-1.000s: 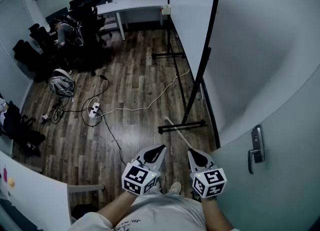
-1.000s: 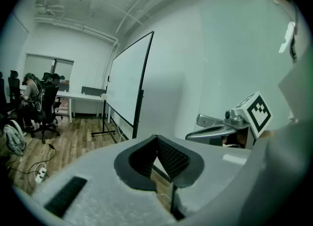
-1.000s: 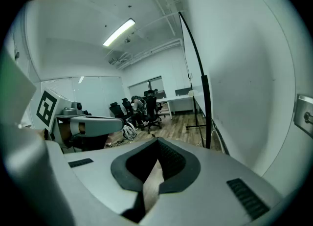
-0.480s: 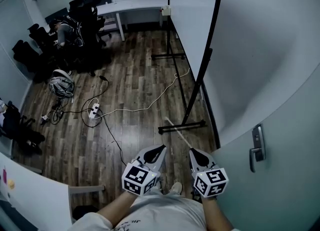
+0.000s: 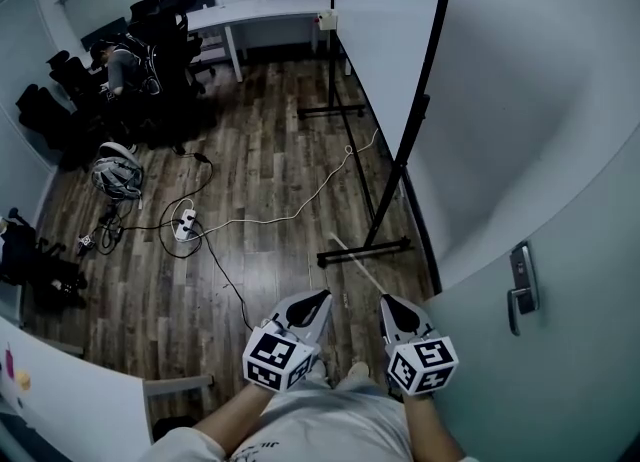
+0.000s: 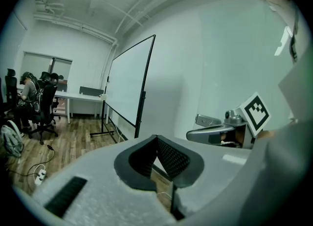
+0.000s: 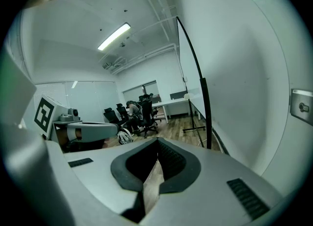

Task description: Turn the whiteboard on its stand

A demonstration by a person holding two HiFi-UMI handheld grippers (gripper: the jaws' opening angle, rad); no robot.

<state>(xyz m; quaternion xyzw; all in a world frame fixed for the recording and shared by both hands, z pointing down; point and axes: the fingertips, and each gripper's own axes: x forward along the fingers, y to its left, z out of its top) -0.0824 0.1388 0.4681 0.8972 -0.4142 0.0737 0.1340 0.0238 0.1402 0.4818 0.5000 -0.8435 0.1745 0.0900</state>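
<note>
The whiteboard (image 5: 385, 40) stands on its black stand (image 5: 367, 248) ahead and to the right, next to the wall, its black side post (image 5: 425, 100) nearest me. It also shows in the left gripper view as a white whiteboard (image 6: 128, 85) and in the right gripper view edge-on as a thin whiteboard (image 7: 195, 68). My left gripper (image 5: 322, 297) and right gripper (image 5: 385, 300) are held low by the person's body, side by side and pointing forward, well short of the stand. Both are shut with nothing between the jaws, as seen on the left gripper (image 6: 156, 137) and the right gripper (image 7: 157, 141).
A door with a metal handle (image 5: 520, 290) is close on the right. Cables and a power strip (image 5: 185, 222) trail over the wood floor, with a helmet (image 5: 115, 172) beside them. Office chairs (image 5: 150, 50), a seated person (image 5: 115, 60) and a white desk (image 5: 265, 12) stand at the back.
The head view has shifted slightly, so the room sits a little higher in the frame. Both grippers stay in place, still shut.
</note>
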